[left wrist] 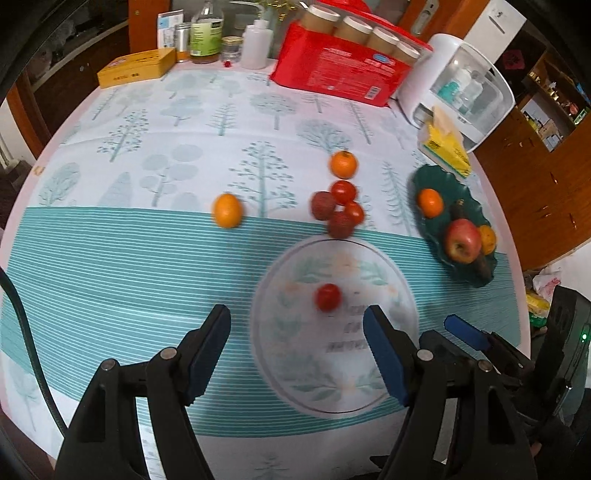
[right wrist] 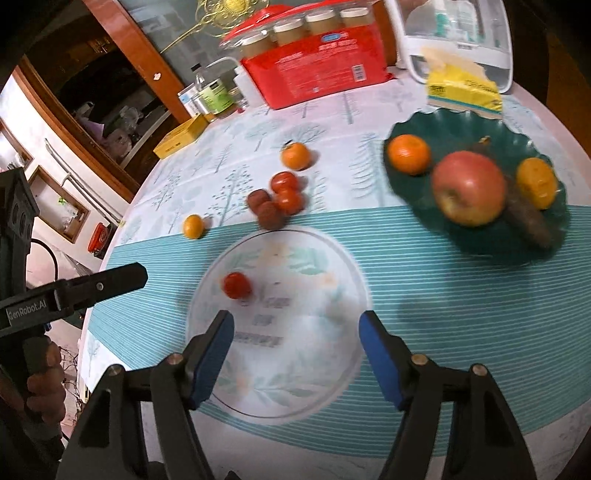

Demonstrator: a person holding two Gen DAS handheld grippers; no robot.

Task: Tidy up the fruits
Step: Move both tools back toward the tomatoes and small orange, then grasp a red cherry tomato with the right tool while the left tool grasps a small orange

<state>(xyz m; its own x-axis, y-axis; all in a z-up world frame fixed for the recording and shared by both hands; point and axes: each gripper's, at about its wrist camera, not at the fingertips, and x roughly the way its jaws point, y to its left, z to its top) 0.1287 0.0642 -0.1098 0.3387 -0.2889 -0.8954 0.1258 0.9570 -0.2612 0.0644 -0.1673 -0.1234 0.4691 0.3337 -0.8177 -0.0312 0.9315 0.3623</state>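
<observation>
A single cherry tomato (left wrist: 328, 297) (right wrist: 236, 285) lies on the white flowered plate (left wrist: 332, 373) (right wrist: 295, 354). Behind the plate sits a cluster of tomatoes and dark red lychees (left wrist: 338, 208) (right wrist: 275, 201), with an orange (left wrist: 343, 164) (right wrist: 294, 156) beyond it and a small orange (left wrist: 228, 210) (right wrist: 193, 226) to the left. The dark green plate (left wrist: 424, 181) (right wrist: 443, 122) holds an apple (left wrist: 462, 240) (right wrist: 469, 188), two oranges and a dark fruit. My left gripper (left wrist: 297, 325) is open over the white plate's near left. My right gripper (right wrist: 295, 328) is open over its near side. Both are empty.
At the table's back stand a red package with jars (left wrist: 340, 70), bottles (left wrist: 207, 33), a yellow box (left wrist: 136, 68), a white appliance (left wrist: 458, 85) and a yellow tissue pack (left wrist: 445, 147) (right wrist: 463, 92). A hand (right wrist: 44, 384) grips the left tool's handle.
</observation>
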